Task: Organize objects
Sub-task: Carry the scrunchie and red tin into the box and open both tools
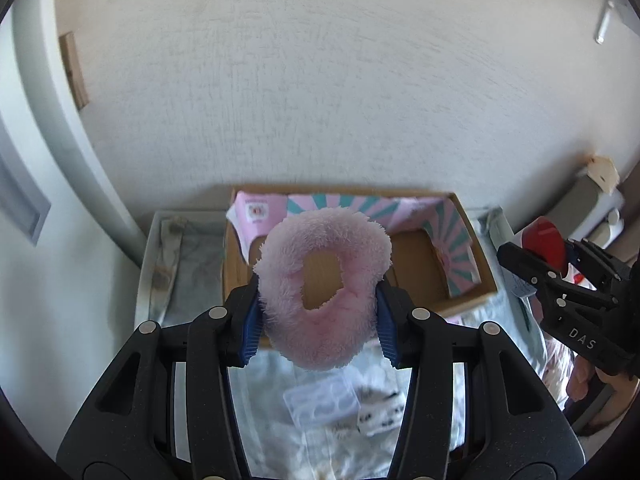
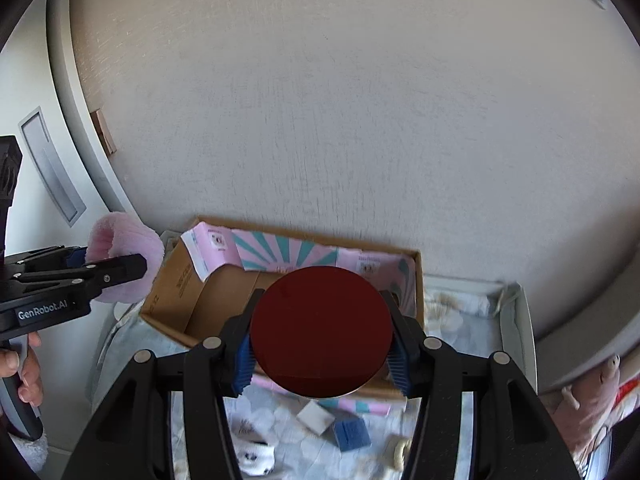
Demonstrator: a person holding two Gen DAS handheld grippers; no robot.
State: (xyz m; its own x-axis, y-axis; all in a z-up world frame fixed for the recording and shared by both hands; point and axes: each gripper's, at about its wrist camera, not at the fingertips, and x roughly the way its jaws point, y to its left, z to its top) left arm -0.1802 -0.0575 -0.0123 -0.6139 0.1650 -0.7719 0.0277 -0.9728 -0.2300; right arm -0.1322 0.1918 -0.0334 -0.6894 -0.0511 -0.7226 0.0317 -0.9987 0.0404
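Observation:
My left gripper is shut on a fluffy pink ring, held in the air in front of an open cardboard box lined with pink and teal paper. In the right wrist view that ring shows at the left edge between the left gripper's black fingers. My right gripper is shut on a dark red round disc, which hangs above the near wall of the same box. From the left wrist view the red disc appears at the right, in the right gripper.
The box rests on a pale patterned bedspread against a white wall. On the cloth lie a clear plastic tray, a black-and-white sock, a blue block, a white block. A pink plush toy sits right.

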